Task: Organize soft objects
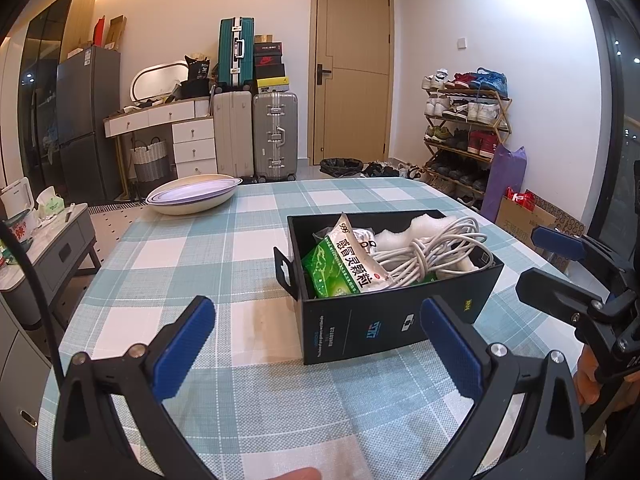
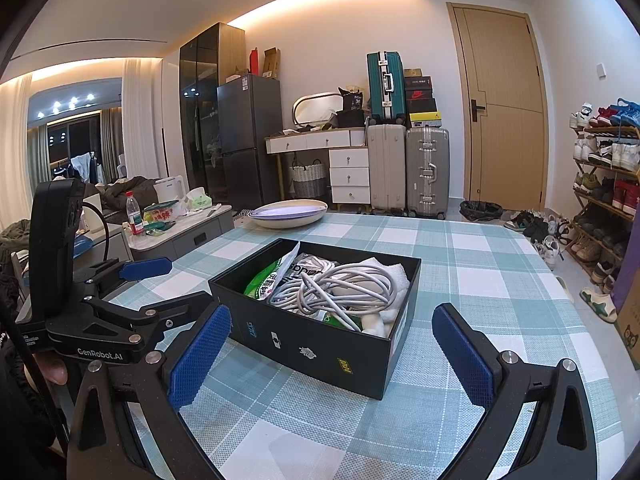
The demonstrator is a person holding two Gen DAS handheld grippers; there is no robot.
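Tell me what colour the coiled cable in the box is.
The coiled cable is white to light grey, lying on top in the black box. The right wrist view shows it best.

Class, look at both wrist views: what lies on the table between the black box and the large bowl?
Nothing: only bare checked tablecloth separates the black box from the bowl, clearest in the right wrist view.

Tabletop (image 2: 472, 264): woven checked cloth, matt, coarse weave. Box (image 2: 320, 350): black cardboard, matt, with printed marks. Cable (image 2: 340, 286): grey-white plastic sheath, smooth. Sachet (image 1: 348, 264): green and white glossy film. Padding (image 1: 404, 230): white, fibrous, soft. Fingers (image 2: 200, 360): blue textured pads on black matt plastic. Bowl (image 2: 290, 212): glossy, smooth.
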